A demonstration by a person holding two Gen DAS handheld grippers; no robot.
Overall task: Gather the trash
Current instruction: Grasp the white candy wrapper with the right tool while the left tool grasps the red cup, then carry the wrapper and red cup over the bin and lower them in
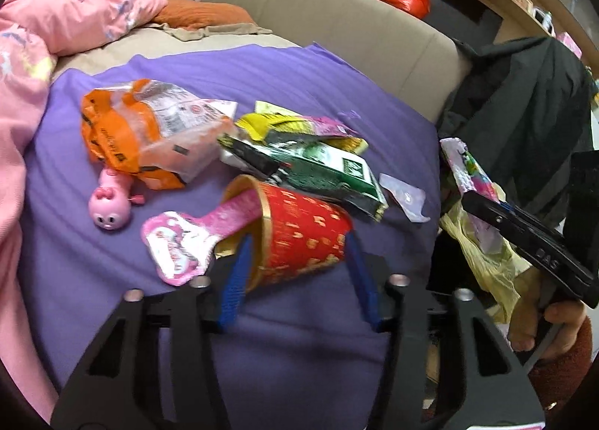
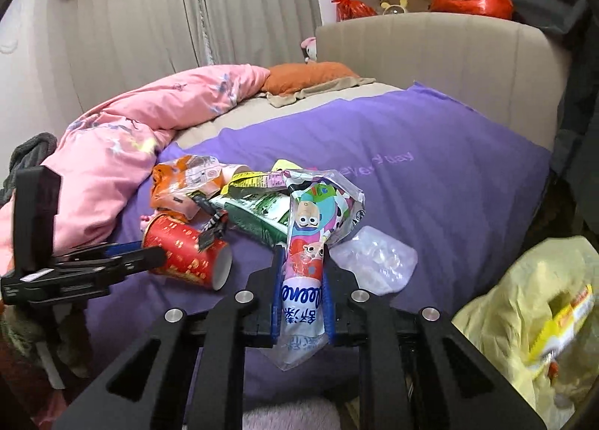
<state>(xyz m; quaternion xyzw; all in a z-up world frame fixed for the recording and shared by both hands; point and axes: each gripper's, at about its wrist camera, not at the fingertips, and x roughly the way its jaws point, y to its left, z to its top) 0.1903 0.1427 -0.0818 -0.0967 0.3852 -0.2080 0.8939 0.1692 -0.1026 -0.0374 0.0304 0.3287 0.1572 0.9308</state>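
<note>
Purple bedsheet (image 2: pixel 430 175) remains littered with wrappers: my right gripper (image 2: pixel 301 287) clamps a cartoon-printed plastic tissue packet (image 2: pixel 310 243), my left gripper (image 1: pixel 295 273), half-open, straddles a toppled red paper cup (image 1: pixel 303 235), yellow plastic bag (image 2: pixel 524 310) waiting.

Litter strewn across a purple sheet (image 1: pixel 299 85): the left gripper (image 1: pixel 297 273) straddles a red paper cup (image 1: pixel 303 235) lying on its side, one blue pad inside the rim, one beside the base; a pink card (image 1: pixel 187 239) pokes from its mouth; orange wrapper (image 1: pixel 123 134), green packet (image 1: pixel 325 168) and pink toy (image 1: pixel 110 205) lie near; at right, the right gripper (image 1: pixel 464 186) pinches a colourful wrapper (image 1: pixel 458 160) above a yellow bag (image 1: pixel 483 254).
</note>
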